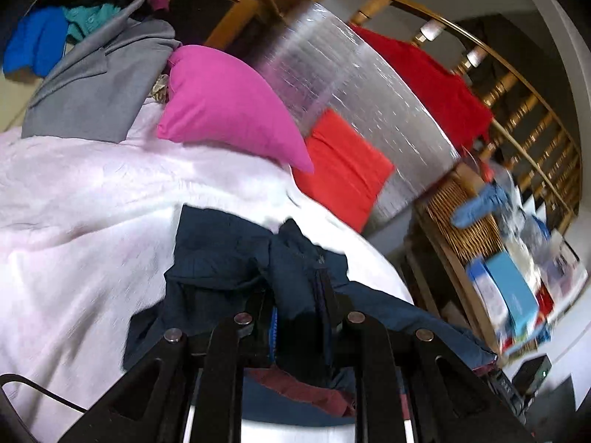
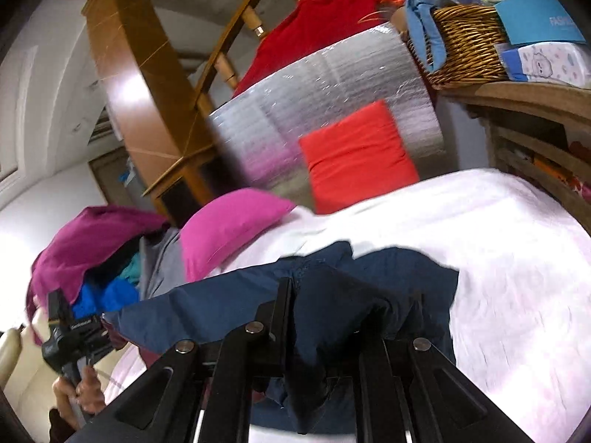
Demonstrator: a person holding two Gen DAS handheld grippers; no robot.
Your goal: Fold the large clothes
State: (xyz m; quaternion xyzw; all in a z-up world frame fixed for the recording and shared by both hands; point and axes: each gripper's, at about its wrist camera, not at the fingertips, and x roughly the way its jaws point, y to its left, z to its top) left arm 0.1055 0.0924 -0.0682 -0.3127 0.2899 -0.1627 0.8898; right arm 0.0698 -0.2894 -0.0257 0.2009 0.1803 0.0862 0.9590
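Note:
A dark navy garment with a maroon lining hangs over the pale pink bed cover. My left gripper is shut on a bunched edge of it, with cloth pinched between the black fingers. In the right wrist view the same navy garment stretches leftward, and my right gripper is shut on another bunched part of it. The left gripper shows at the lower left of that view, held by a hand, gripping the garment's far end. The cloth is lifted and spread between the two grippers.
A magenta pillow and an orange-red cushion lie by a silver foil panel. A grey garment and a pile of coloured clothes sit beside it. A wicker basket stands on wooden shelves to the right.

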